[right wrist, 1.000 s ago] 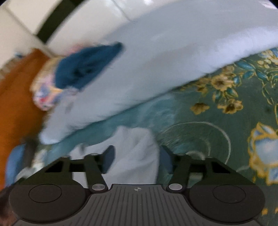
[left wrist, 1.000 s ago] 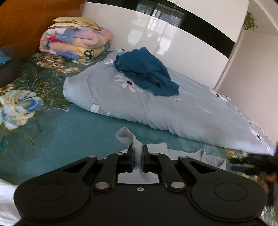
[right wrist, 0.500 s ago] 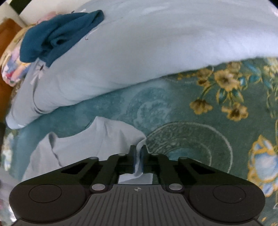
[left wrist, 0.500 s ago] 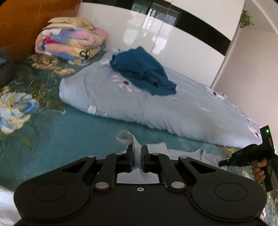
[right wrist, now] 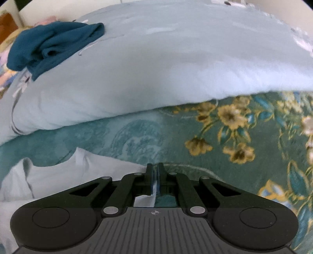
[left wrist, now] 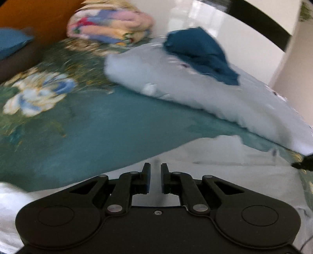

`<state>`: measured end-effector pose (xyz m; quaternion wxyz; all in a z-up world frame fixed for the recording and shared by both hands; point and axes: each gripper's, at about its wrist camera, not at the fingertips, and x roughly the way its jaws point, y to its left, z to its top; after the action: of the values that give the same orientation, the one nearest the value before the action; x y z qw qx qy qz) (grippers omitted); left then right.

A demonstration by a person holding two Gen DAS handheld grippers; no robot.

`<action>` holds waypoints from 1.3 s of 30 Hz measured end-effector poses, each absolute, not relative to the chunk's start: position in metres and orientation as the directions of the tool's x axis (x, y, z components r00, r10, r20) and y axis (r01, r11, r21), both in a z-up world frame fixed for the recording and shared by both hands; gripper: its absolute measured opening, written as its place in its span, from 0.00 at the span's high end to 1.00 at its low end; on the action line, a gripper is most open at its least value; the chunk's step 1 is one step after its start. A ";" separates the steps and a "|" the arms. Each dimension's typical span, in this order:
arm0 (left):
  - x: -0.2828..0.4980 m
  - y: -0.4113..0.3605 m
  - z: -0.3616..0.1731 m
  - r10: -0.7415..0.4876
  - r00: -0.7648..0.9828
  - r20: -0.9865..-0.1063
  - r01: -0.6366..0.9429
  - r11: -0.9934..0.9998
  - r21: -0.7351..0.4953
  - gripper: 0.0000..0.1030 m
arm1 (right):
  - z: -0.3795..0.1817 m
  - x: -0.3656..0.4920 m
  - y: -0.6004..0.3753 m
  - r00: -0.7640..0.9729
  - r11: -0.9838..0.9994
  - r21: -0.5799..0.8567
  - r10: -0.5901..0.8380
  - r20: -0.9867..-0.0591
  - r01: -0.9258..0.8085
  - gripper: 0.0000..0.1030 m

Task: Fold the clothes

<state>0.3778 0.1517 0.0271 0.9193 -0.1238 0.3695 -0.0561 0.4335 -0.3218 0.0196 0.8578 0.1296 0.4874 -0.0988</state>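
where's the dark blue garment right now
The dark blue garment lies bunched on the pale blue quilt, upper left in the right wrist view, away from both grippers.

It was a bedroom in a home. A bed filled both views, spread with a teal floral bedspread (left wrist: 82,125). At twelve o'clock lay a pale blue duvet (right wrist: 156,74) with a dark blue garment (left wrist: 197,52) heaped on it. A folded flowered quilt (left wrist: 109,29) sat at eleven o'clock against an orange-brown headboard (left wrist: 35,17). Glossy white wardrobe doors (left wrist: 225,25) stood behind, at one o'clock.
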 end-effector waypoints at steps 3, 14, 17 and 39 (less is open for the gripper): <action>0.372 0.167 0.028 -0.167 0.722 -0.672 -0.039 0.959 -0.281 0.93 | 0.023 0.432 -0.324 0.516 0.946 0.081 -0.097 -0.851 0.313 0.95; 0.299 0.201 0.093 -0.208 0.762 -0.614 -0.092 0.903 -0.420 0.75 | 0.075 0.370 -0.337 0.591 0.950 0.102 -0.099 -0.801 0.296 0.69; 0.275 0.200 0.109 -0.227 0.768 -0.599 -0.087 0.889 -0.449 0.65 | 0.096 0.341 -0.333 0.604 0.951 0.141 -0.056 -0.795 0.274 0.63; 0.088 0.164 0.090 -0.414 0.751 -0.515 -0.058 0.735 -0.676 0.07 | 0.080 0.065 -0.267 0.622 0.898 0.400 0.211 -0.754 0.181 0.18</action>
<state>0.0882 0.1639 0.0902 0.8680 -0.3492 0.3378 -0.1026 0.0650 -0.2673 0.0801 0.8718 0.2253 0.4348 0.0084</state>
